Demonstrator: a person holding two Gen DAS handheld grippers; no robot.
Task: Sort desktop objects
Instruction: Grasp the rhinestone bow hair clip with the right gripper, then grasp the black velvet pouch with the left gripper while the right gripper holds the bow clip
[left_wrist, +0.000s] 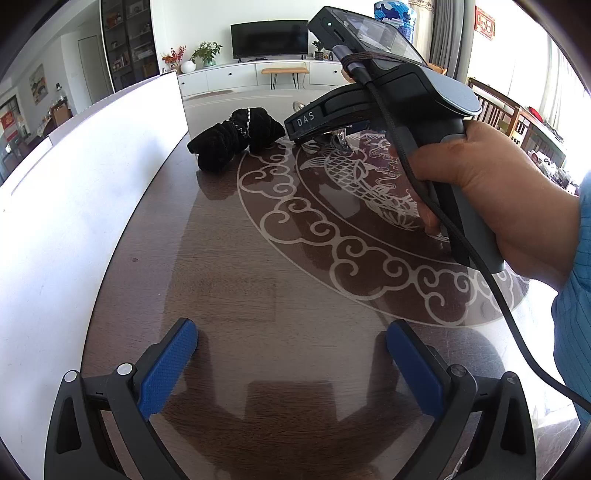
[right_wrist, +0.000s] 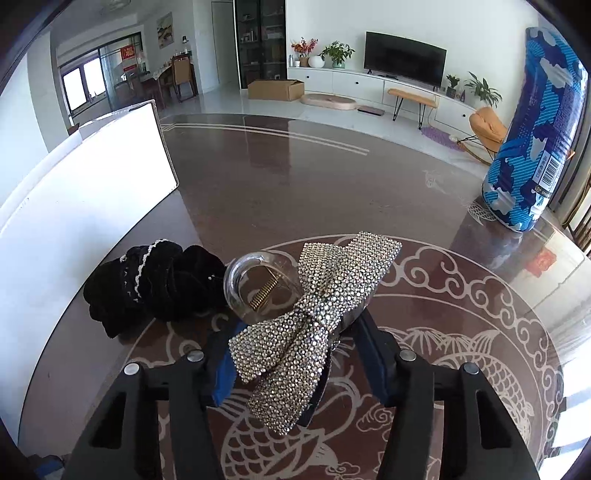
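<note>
One rhinestone bow clip (right_wrist: 314, 325) btwn R fingers (right_wrist: 225, 365)

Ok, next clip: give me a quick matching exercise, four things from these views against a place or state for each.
Things:
1. rhinestone bow clip
2. black scrunchie
3. blue patterned bottle
4. left gripper

Places or states:
A. standing upright at the table's far right
B. open, nothing between its fingers
C. between the right gripper's fingers
D. lying beside the white box

Pairs: 1-C, 2-D, 3-A, 4-B
</note>
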